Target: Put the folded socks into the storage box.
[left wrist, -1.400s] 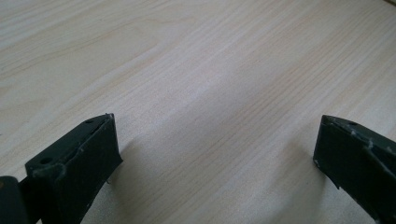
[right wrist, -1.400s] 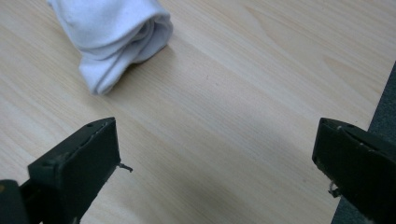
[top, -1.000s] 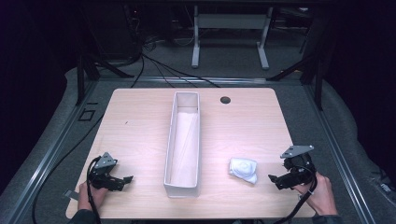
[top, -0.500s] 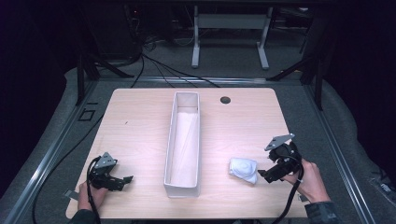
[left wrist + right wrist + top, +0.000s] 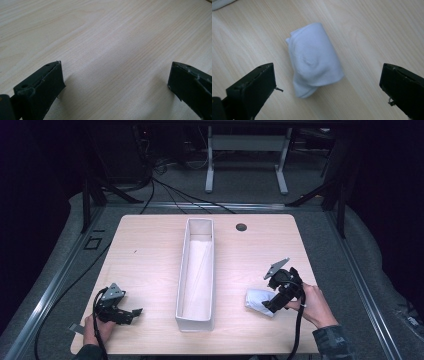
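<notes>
A rolled white sock [image 5: 259, 301] [image 5: 314, 58] lies on the wooden table [image 5: 150, 250], right of a long white box [image 5: 196, 275]. My right gripper [image 5: 270, 306] [image 5: 328, 82] hovers just over the sock, open, with its jaws wide on either side of the roll and not touching it. Near the table's front left corner my left gripper [image 5: 134, 314] [image 5: 115, 80] rests low over bare wood, open with nothing between its jaws.
The white box stands upright along the table's middle, open-topped and looking empty. A dark round hole [image 5: 241, 227] sits near the far edge. Cables and metal stand legs [image 5: 245, 160] lie beyond the table on grey floor.
My right gripper has moved left and toward the sock, from beside the table's right edge to directly over the roll. The left gripper has stayed put.
</notes>
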